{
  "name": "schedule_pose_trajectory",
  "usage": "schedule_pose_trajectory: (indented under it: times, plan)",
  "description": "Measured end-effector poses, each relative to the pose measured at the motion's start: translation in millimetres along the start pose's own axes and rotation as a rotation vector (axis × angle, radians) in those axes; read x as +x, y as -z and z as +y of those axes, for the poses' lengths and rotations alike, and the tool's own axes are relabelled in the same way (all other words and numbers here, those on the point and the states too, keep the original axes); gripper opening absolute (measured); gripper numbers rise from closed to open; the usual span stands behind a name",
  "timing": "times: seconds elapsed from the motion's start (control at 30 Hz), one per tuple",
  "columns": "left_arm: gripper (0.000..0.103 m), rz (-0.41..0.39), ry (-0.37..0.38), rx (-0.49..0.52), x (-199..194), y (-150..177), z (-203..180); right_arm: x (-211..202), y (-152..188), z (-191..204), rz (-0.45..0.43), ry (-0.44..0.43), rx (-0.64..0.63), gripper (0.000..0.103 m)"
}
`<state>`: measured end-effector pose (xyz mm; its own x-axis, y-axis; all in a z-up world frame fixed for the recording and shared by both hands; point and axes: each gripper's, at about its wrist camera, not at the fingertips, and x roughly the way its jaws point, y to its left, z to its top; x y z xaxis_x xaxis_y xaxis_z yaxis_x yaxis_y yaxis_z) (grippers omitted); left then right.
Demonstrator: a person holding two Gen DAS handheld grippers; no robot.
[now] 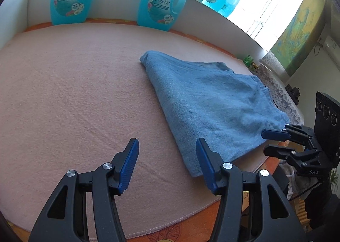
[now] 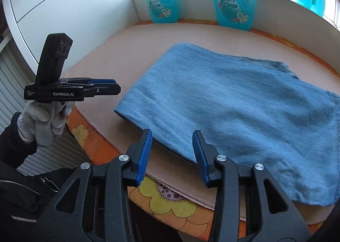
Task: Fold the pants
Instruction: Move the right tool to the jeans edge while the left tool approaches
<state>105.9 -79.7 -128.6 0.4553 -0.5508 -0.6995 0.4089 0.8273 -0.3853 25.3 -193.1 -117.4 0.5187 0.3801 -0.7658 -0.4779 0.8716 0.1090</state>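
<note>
- Pants (image 2: 233, 110), folded blue denim, lie flat on pink mat (image 1: 74, 93) on table.
- Right tongs (image 2: 172, 154) released, empty, at near edge; pants spread toward 1 o'clock.
- Left tongs (image 1: 167, 165) released, empty; pants toward 1 o'clock.
- Long axis runs 11-to-5 in left view.
- Judgement: right hand nearer.
</note>
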Motion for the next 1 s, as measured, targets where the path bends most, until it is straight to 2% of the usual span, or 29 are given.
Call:
schedule_pose_trajectory:
  times: [0.17, 0.37, 0.47, 0.5, 0.6, 0.67, 0.77, 0.9, 0.93, 0.97, 1.0]
  plan:
    - [0.055, 0.011, 0.029, 0.030, -1.3, 2.7, -2.1, 30.2, 4.7, 38.1, 0.046, 0.043, -0.102, 0.042]
    - [0.055, 0.013, 0.055, 0.043, -2.3, 3.6, -1.5, 45.7, -2.9, 61.9, 0.041, 0.226, -0.209, 0.041]
    - [0.055, 0.012, 0.064, 0.040, -3.0, 3.8, 0.3, 38.5, -7.4, 67.0, 0.014, 0.275, -0.228, 0.032]
    - [0.055, 0.014, 0.069, 0.036, -2.5, 3.7, 1.5, 32.7, -10.3, 66.1, -0.005, 0.276, -0.212, 0.029]
    - [0.055, 0.012, 0.078, 0.027, -2.6, 3.2, 3.3, 11.3, -19.7, 59.3, -0.081, 0.269, -0.155, 0.029]
    - [0.055, 0.010, 0.079, 0.023, -2.2, 2.4, 4.2, 1.4, -23.7, 56.1, -0.109, 0.233, -0.132, 0.029]
    - [0.055, 0.013, 0.083, 0.020, -0.5, 1.6, 5.1, 1.1, -25.7, 54.6, -0.087, 0.220, -0.132, 0.029]
    - [0.055, 0.021, 0.079, 0.030, 2.0, 2.4, 4.9, 6.7, -13.4, 58.0, -0.029, 0.110, -0.112, 0.027]
    - [0.055, 0.023, 0.080, 0.028, 2.9, 1.8, 6.3, 9.3, -10.5, 60.2, -0.022, 0.098, -0.109, 0.024]
    - [0.055, 0.025, 0.082, 0.026, 4.0, 1.2, 7.0, 12.5, -7.7, 61.2, -0.017, 0.100, -0.106, 0.016]
    - [0.055, 0.026, 0.083, 0.023, 4.7, 0.9, 7.5, 14.4, -6.6, 61.5, -0.018, 0.106, -0.096, 0.015]
